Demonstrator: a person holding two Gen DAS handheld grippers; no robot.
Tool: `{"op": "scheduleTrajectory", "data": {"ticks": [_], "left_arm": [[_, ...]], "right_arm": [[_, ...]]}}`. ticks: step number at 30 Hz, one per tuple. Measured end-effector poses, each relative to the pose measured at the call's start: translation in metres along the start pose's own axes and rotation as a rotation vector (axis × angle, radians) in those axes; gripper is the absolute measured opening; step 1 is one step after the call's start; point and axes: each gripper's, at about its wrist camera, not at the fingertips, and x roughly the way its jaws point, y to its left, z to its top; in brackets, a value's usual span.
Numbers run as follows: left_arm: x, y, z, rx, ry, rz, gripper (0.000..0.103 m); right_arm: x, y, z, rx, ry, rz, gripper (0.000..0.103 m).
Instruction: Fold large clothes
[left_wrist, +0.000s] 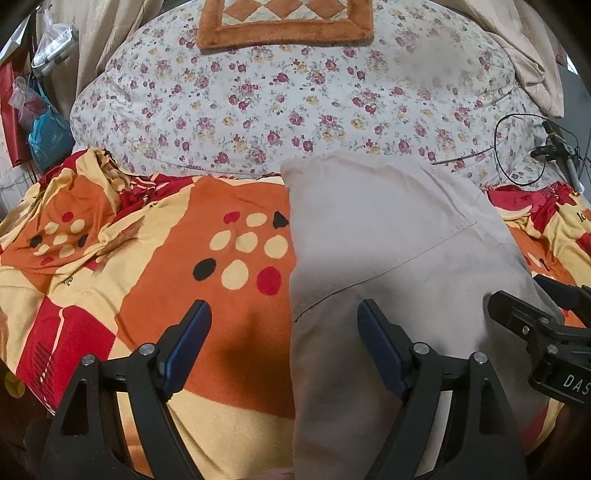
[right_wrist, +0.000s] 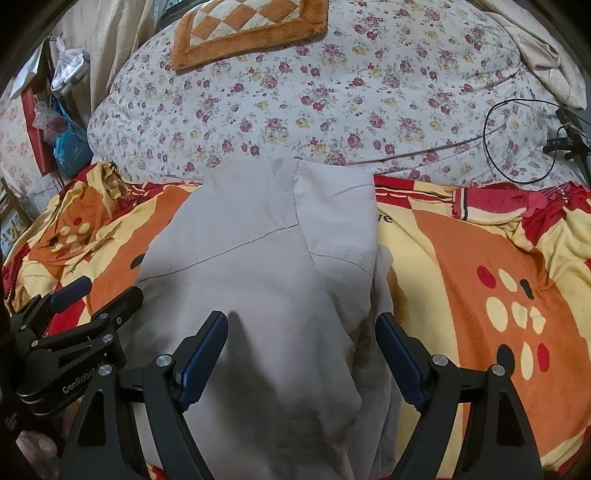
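Lying folded lengthwise on the orange blanket (left_wrist: 236, 206) — beige garment (right_wrist: 258, 258); left claw (left_wrist: 284, 343) and right claw (right_wrist: 301, 354) above it, jaws apart, gripping nothing.

- The left gripper (left_wrist: 284, 314) hangs over the bed with its blue-padded jaws spread wide, nothing between them.
- A pale grey garment (left_wrist: 388, 240) lies folded lengthwise on the orange, red and yellow blanket (left_wrist: 147, 240); its left edge runs between the jaws.
- The right gripper (left_wrist: 546, 295) sits at the garment's right side.
- A floral quilt (left_wrist: 295, 103) lies beyond.
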Motion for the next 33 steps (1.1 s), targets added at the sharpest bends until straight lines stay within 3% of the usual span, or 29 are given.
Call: {"op": "scheduleTrajectory", "data": {"ticks": [33], "left_arm": [[0.0035, 0.0030, 0.0040, -0.006, 0.013, -0.018, 0.082]], "right_arm": [[0.0080, 0.0040, 0.0018, -0.019, 0.025, 0.007, 0.083]]}}
